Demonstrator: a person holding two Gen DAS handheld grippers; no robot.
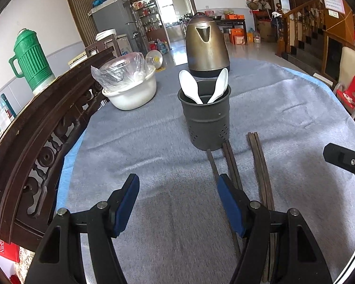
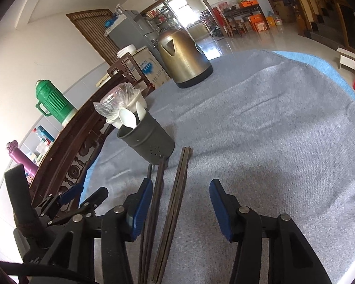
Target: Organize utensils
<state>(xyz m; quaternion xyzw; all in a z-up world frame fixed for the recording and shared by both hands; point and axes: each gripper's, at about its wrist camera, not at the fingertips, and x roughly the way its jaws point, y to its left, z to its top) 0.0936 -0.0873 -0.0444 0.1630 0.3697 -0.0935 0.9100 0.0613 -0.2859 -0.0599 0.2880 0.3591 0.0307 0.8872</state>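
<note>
Chopsticks (image 2: 175, 203) lie on the cloth (image 2: 272, 142) just before the holder (image 1: 204, 116); thin, stiff, light and probably slick, best pinched mid-length. Left gripper (image 1: 178, 203) and right gripper (image 2: 181, 209) both gape wide, empty.

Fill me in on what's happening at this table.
A person with a gripper in each hand is sorting utensils. Two white spoons already stand in the dark holder, in front of the kettle. Several dark chopsticks lie on the grey cloth, not yet picked up. The left gripper and right gripper are both open and empty, low over the chopsticks' near ends.
</note>
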